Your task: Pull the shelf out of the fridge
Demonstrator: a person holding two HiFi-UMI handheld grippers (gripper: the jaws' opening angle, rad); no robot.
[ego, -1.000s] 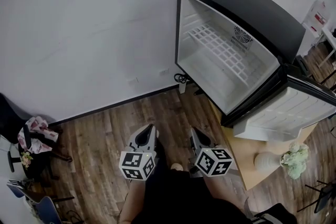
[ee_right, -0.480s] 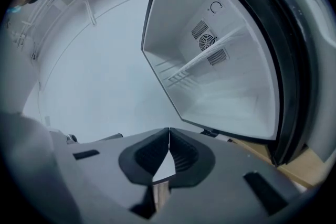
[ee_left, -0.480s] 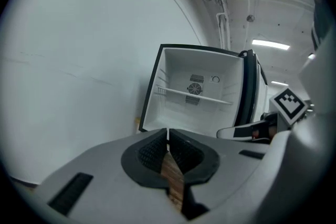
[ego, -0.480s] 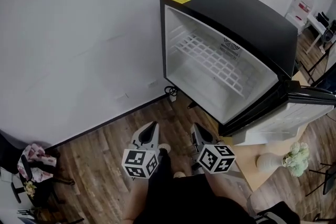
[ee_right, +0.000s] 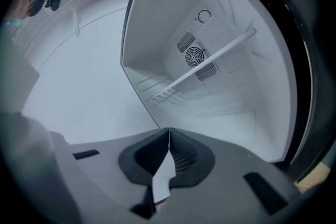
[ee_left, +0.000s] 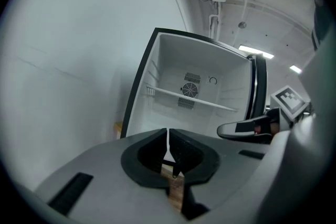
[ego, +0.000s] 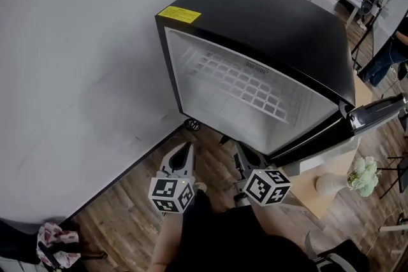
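Note:
A black mini fridge [ego: 274, 22] stands open against the white wall, its white inside facing me. The white wire shelf [ego: 236, 83] sits level inside it, about halfway up. In the left gripper view the shelf [ee_left: 189, 98] runs across in front of the rear fan; in the right gripper view the shelf [ee_right: 210, 63] slants across. My left gripper [ego: 185, 150] and right gripper [ego: 238, 150] hover side by side over the floor, short of the fridge's opening. Both are shut with nothing in them and touch nothing. The same shows for the left gripper [ee_left: 167, 136] and the right gripper [ee_right: 169, 136].
The fridge door [ego: 376, 113] hangs open at the right. A low wooden table [ego: 306, 185] with a white vase of flowers [ego: 360, 176] stands under it. A cable [ego: 191, 125] lies at the wall's foot. A chair with cloth [ego: 57, 245] stands at the lower left.
The fridge has grown larger and shifted left in the head view as I came closer. Both grippers advanced towards it and stayed shut.

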